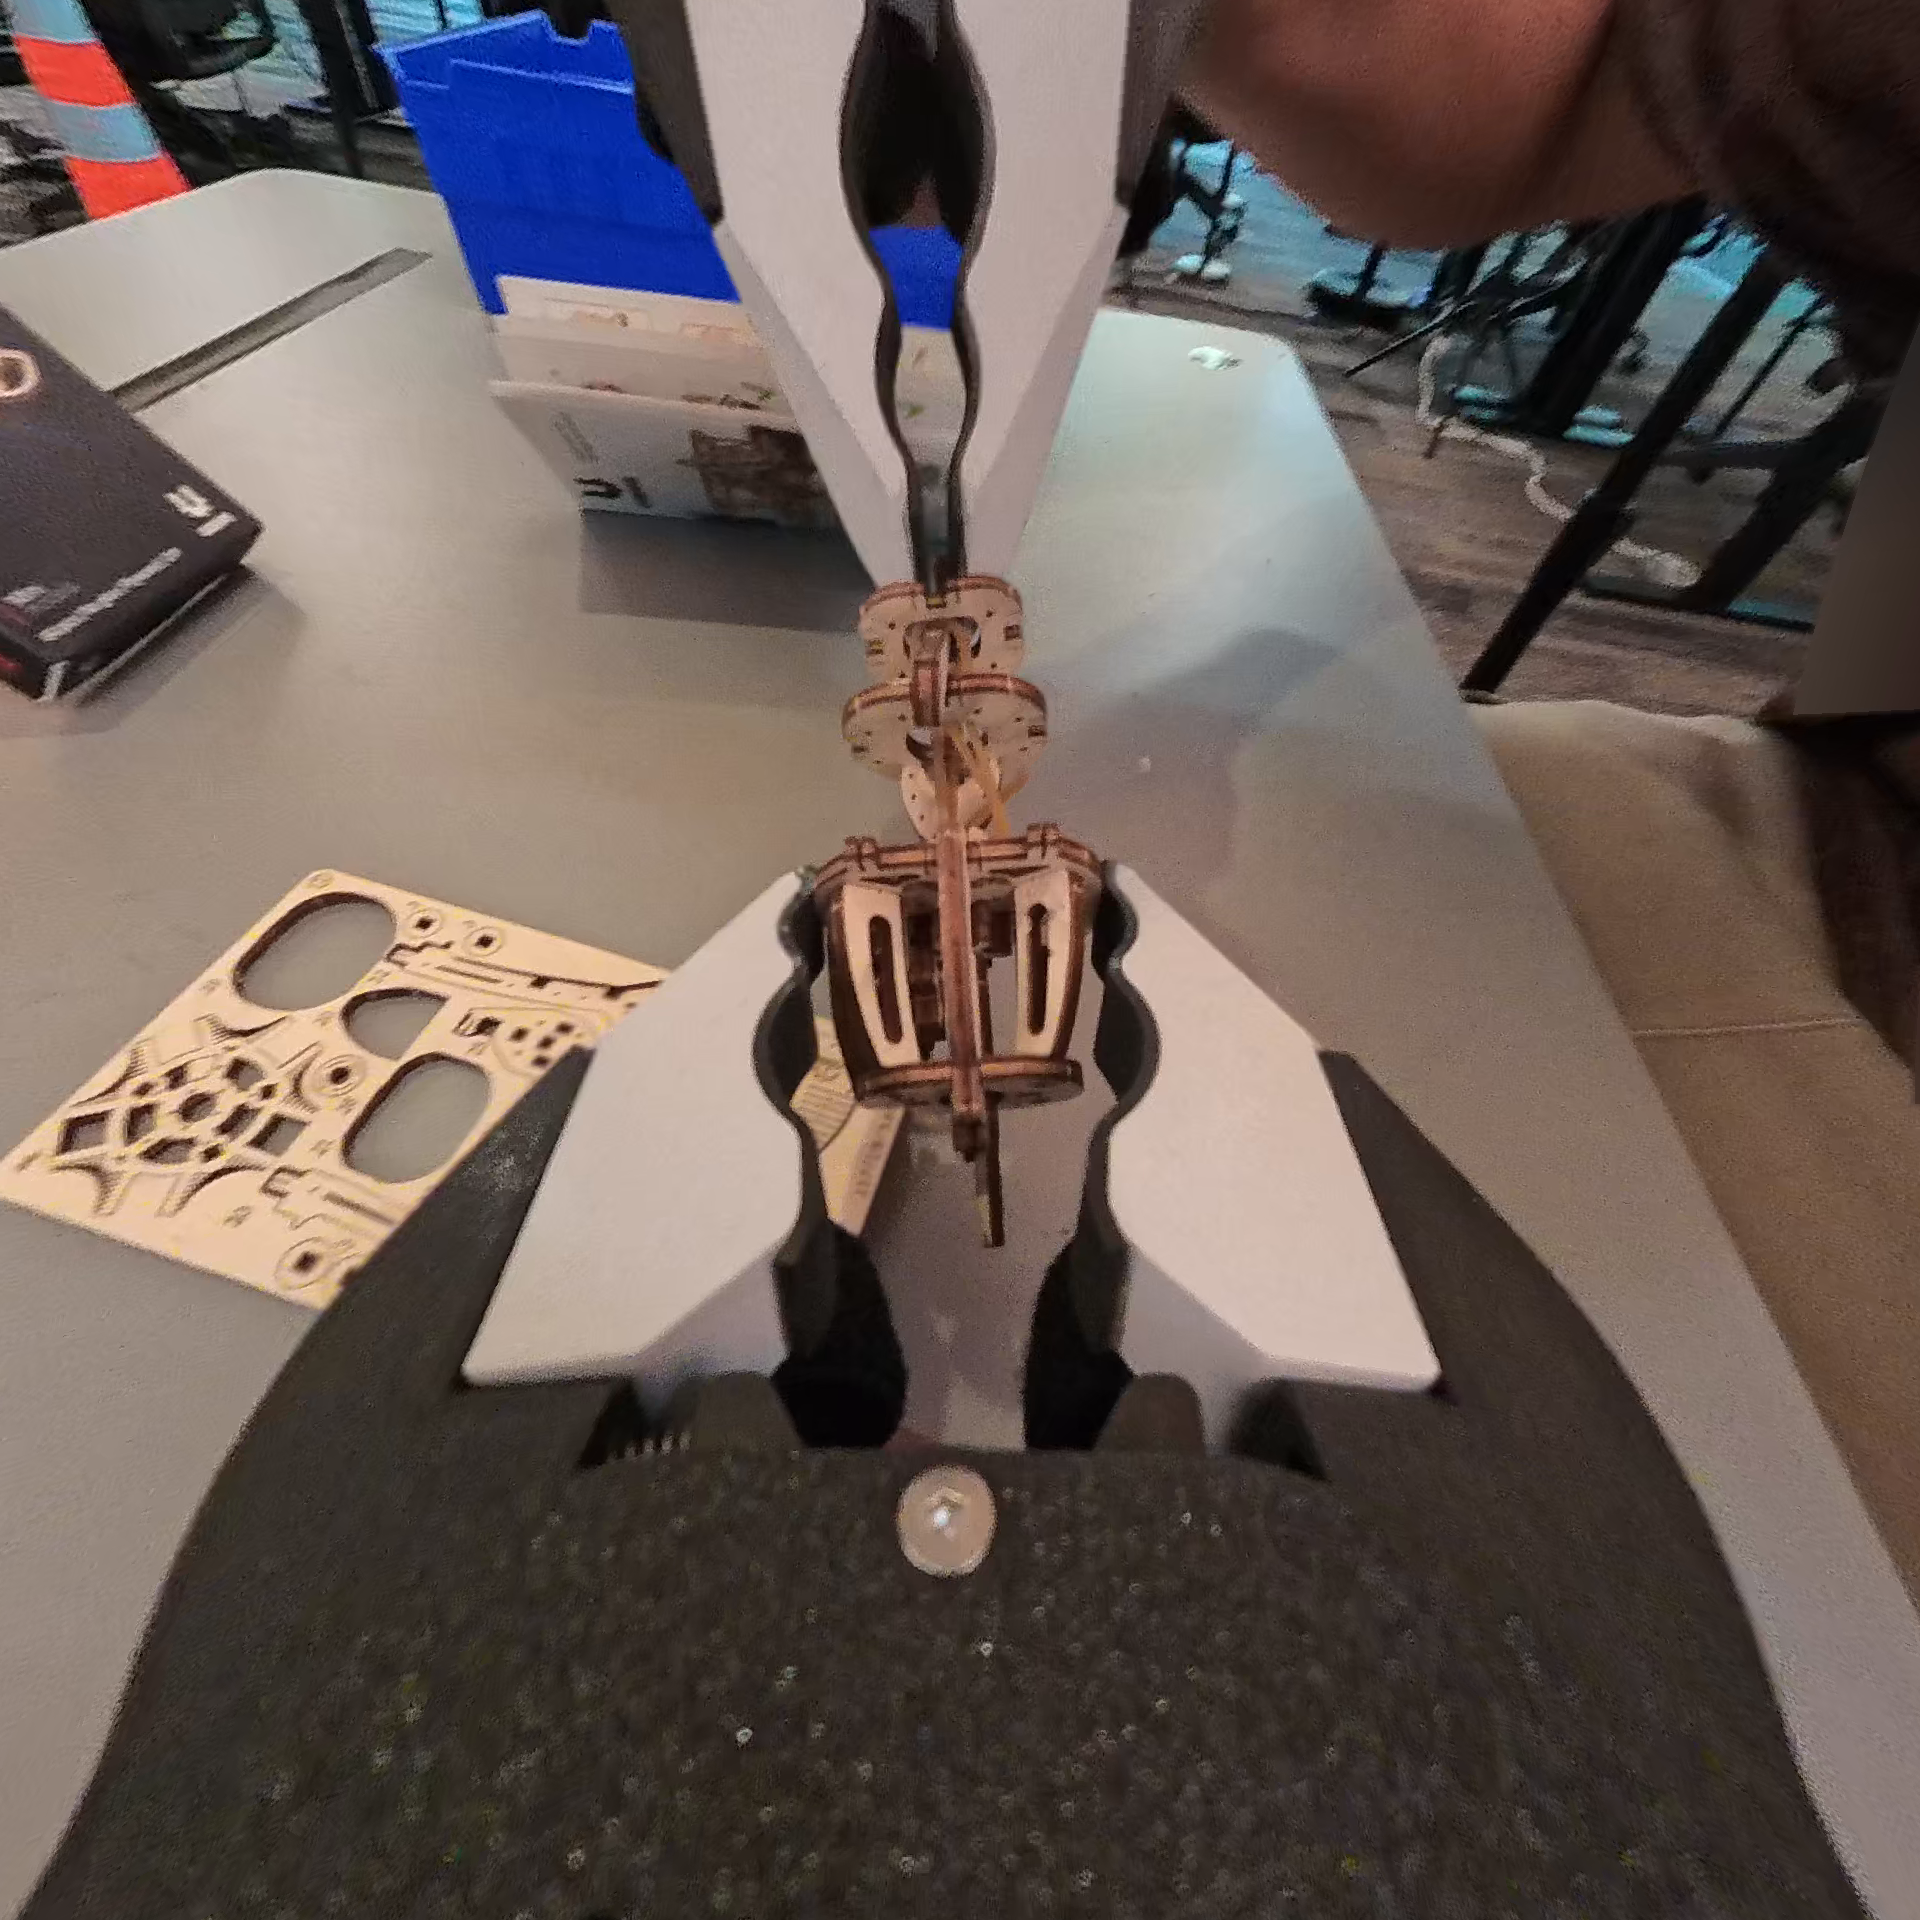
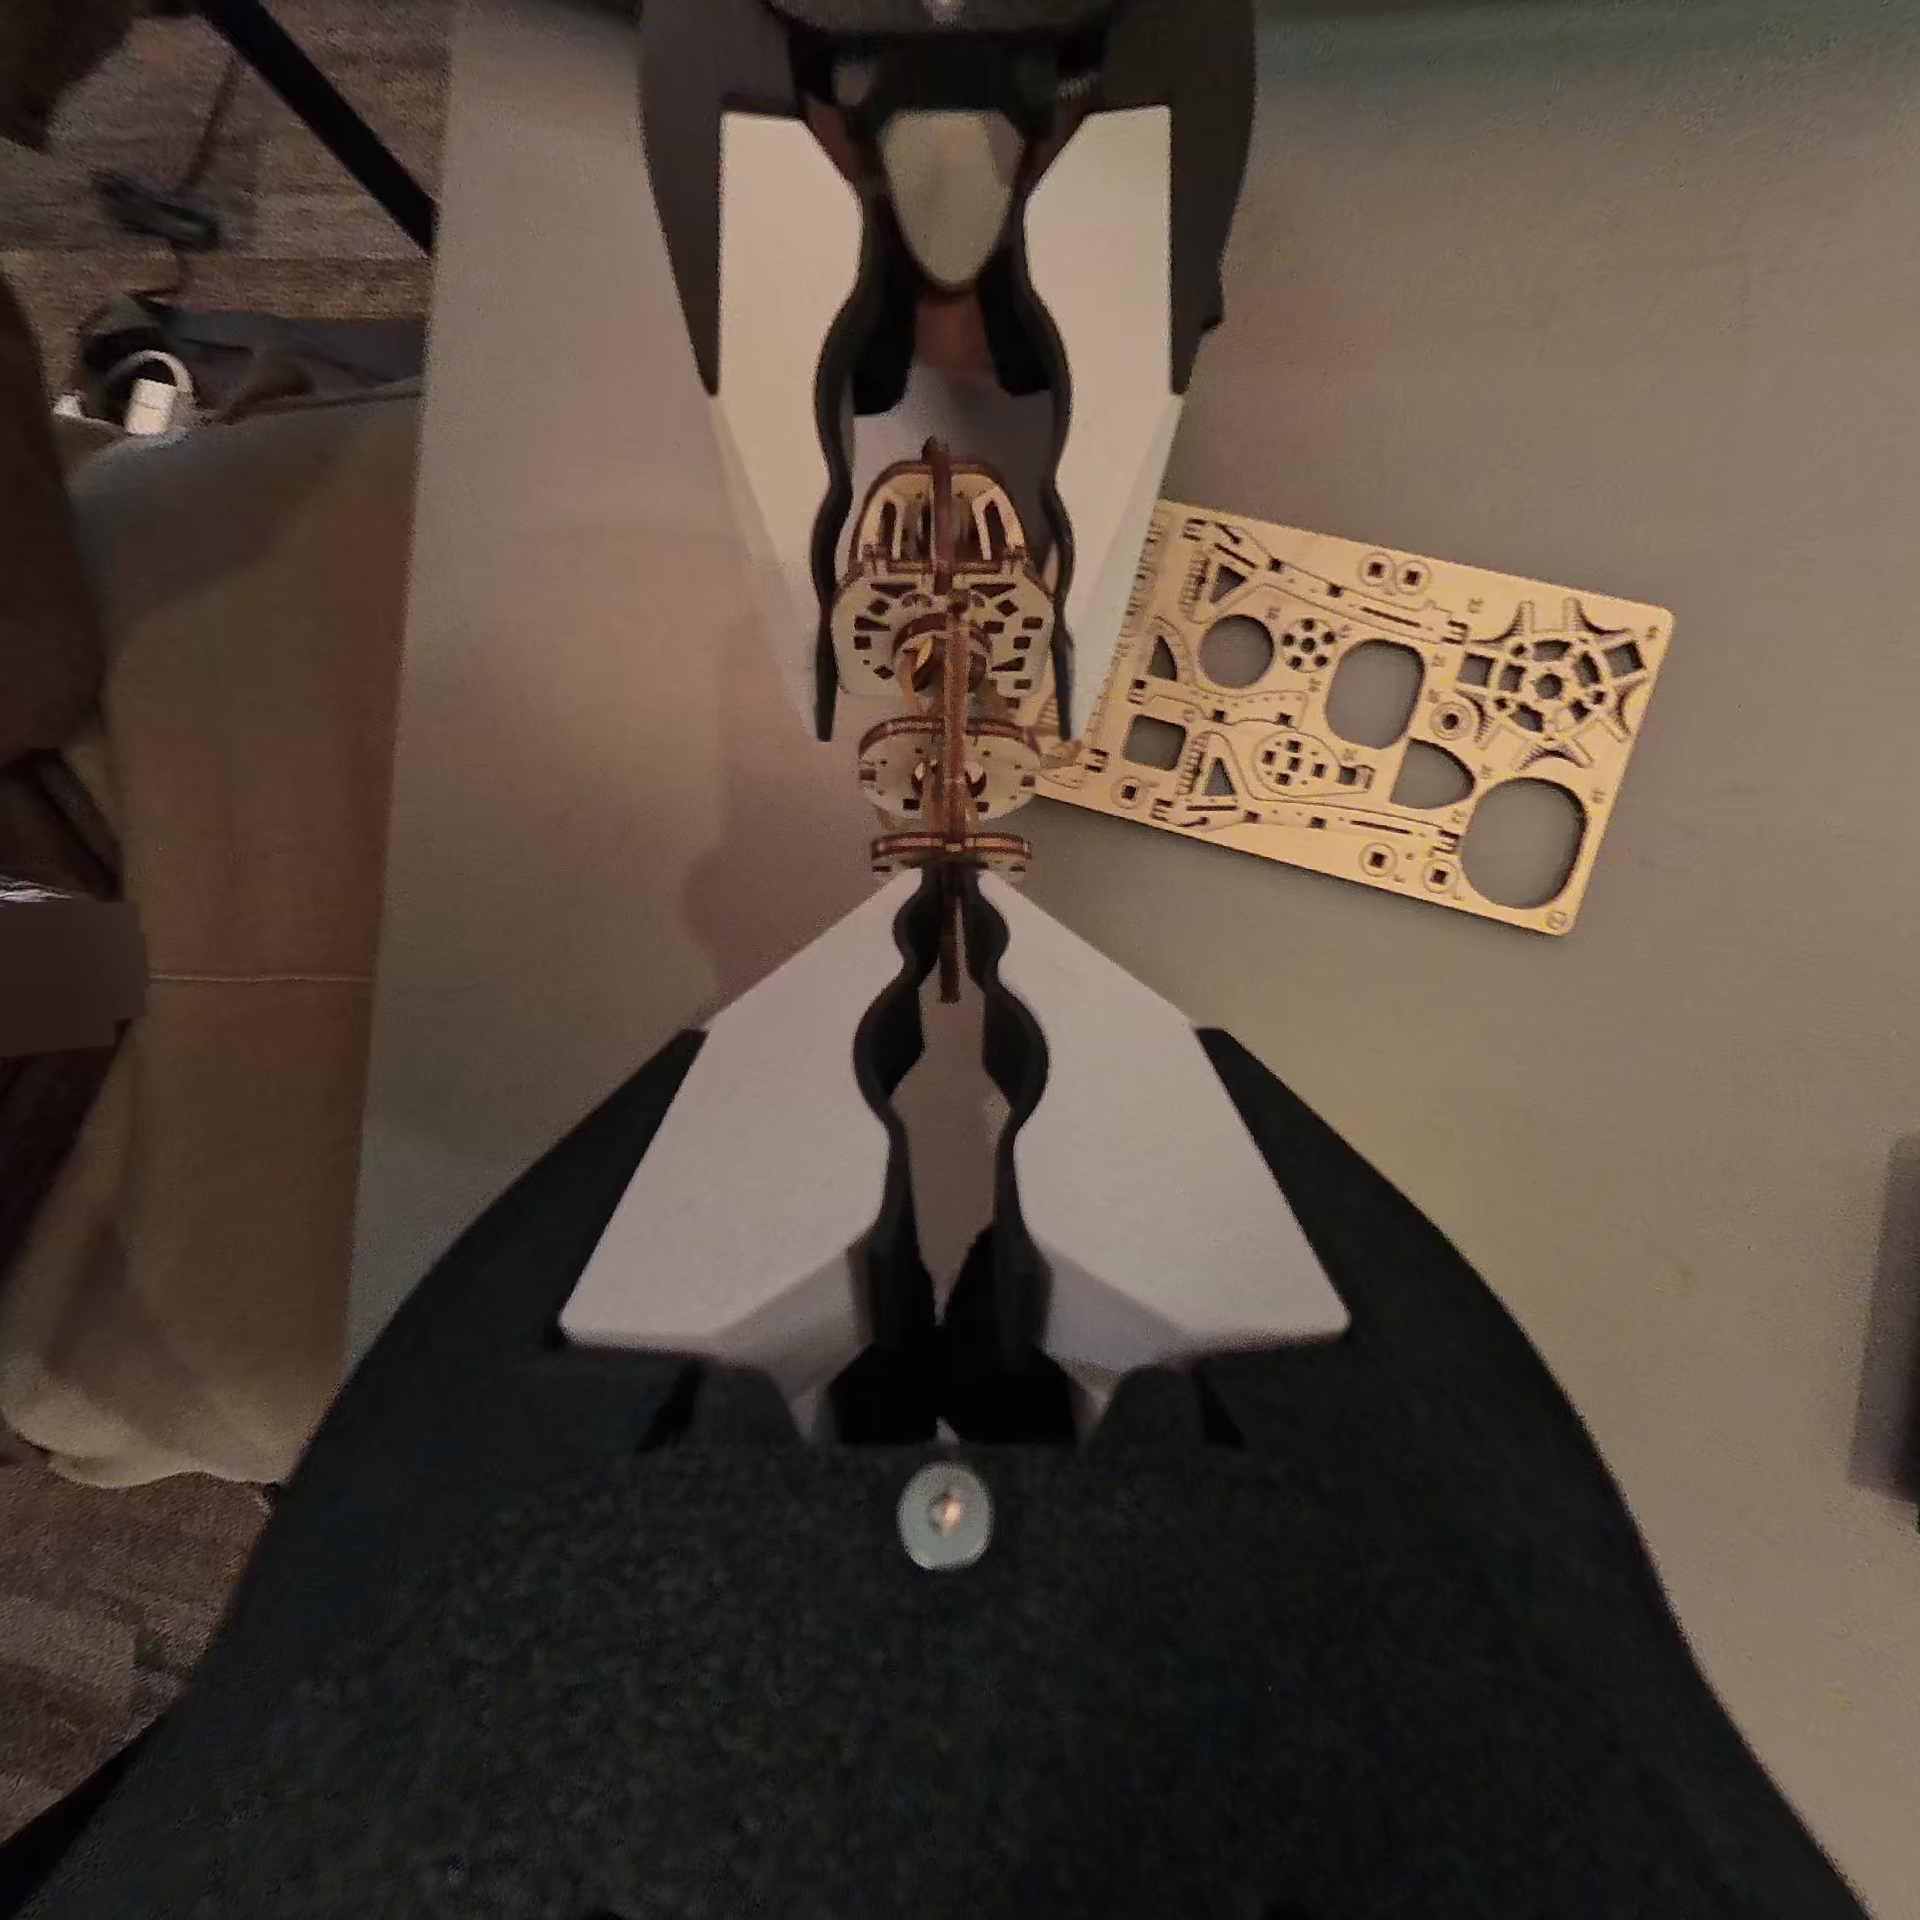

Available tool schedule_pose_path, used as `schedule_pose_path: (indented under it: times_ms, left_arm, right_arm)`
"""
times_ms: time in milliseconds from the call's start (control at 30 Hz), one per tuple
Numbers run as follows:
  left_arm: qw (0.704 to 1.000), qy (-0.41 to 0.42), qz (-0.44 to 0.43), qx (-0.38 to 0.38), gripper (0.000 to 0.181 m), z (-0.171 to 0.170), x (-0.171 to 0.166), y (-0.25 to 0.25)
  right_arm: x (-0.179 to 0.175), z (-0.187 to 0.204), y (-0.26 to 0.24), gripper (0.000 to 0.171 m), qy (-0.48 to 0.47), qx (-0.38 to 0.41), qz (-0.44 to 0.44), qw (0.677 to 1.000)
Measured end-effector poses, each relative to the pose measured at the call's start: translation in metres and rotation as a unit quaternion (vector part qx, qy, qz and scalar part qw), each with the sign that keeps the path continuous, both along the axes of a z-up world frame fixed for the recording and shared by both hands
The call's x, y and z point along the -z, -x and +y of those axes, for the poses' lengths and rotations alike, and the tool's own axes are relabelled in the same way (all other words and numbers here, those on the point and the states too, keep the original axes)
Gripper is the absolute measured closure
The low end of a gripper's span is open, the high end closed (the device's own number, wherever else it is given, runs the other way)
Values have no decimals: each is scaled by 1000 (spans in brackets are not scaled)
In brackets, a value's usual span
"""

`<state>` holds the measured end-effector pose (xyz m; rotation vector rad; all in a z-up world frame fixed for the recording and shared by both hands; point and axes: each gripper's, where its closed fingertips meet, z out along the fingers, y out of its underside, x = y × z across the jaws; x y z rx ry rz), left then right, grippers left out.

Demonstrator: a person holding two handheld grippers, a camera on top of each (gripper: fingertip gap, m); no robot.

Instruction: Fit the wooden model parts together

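A small wooden model hangs in the air between my two grippers. Its barrel-shaped body is clamped between the pads of my left gripper. A thin wooden strip runs out of the body through two round discs. My right gripper is shut on the far end of that strip, just behind the outer disc. In the left wrist view the right gripper comes in from above. In the right wrist view the left gripper holds the body.
A cut-out wooden parts sheet lies flat on the grey table. A black box, a white printed box and a blue bin stand farther back. The table edge runs on the right, beside a beige cushion. Tip to tip, the grippers are about 5 centimetres apart.
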<state>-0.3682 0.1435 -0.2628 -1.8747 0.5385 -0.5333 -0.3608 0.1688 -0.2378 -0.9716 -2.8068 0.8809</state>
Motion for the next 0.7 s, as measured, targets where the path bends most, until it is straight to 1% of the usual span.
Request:
schedule_pose_path:
  times_ms: [100, 133, 233, 300, 367, 433, 500, 533, 633, 700]
  left_arm:
    - [996, 10, 80, -29, 132, 2, 15, 12]
    - [994, 11, 100, -37, 129, 2, 18, 17]
    - [992, 35, 115, -38, 117, -5, 17, 24]
    - [991, 28, 121, -46, 117, -6, 7, 24]
    - [990, 18, 136, -21, 121, -6, -1, 6]
    - [980, 10, 199, 2, 123, -1, 1, -7]
    - [963, -11, 267, 8, 125, 11, 2, -10]
    - [957, -13, 290, 28, 126, 14, 5, -15]
    - [944, -3, 313, 100, 129, 12, 12, -37]
    - [939, -14, 325, 115, 129, 16, 12, -44]
  right_arm:
    - [6, -1, 0, 169, 0, 6, -9, 1000]
    - [11, 1, -1, 169, -8, 8, -8, 1000]
    - [24, -3, -10, 169, -1, 17, -20, 1000]
    - [33, -4, -15, 169, -5, 30, -18, 999]
    - [40, -8, -22, 169, -2, 37, -13, 999]
    - [46, -10, -27, 169, -2, 41, -7, 999]
    - [49, -13, -29, 169, 10, 44, 1, 999]
    - [50, -14, -30, 169, 18, 47, 2, 999]
    - [52, -13, -30, 169, 35, 56, 2, 998]
    - [51, -11, -30, 169, 50, 64, -2, 997]
